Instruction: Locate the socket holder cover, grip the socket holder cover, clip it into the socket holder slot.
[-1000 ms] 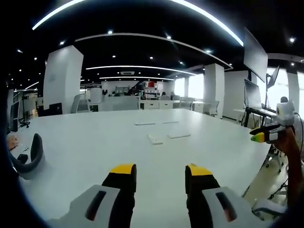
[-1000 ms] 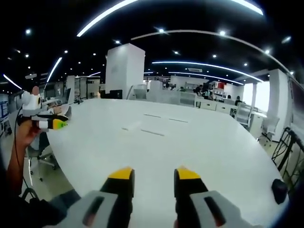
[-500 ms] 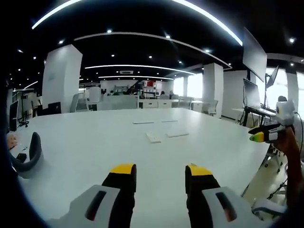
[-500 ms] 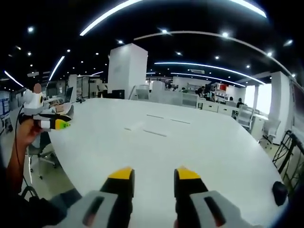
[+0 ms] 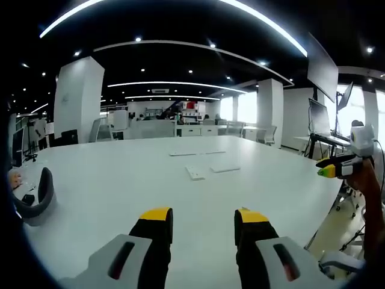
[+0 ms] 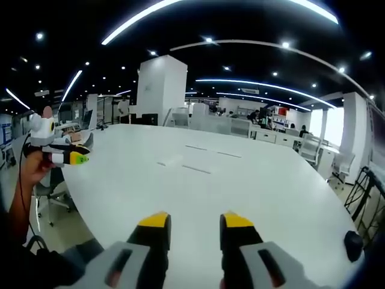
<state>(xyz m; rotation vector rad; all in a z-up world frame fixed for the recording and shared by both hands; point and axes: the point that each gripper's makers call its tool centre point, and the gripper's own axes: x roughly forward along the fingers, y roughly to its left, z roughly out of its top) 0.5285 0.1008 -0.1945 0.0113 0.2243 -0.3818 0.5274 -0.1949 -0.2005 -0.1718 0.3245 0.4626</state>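
Both my left gripper (image 5: 201, 221) and right gripper (image 6: 190, 224) hover spread and unloaded, aimed at 12 o'clock toward the white parts (image 5: 195, 173) to locate the cover.

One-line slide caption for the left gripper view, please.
Open left gripper hovers over a white table, small white parts lying ahead, right gripper alongside.

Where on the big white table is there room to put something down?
Nearly everywhere. The table is bare from the left gripper out to the small white parts mid-table. Busier spots: the dark curved thing at one edge and a dark object at the other.
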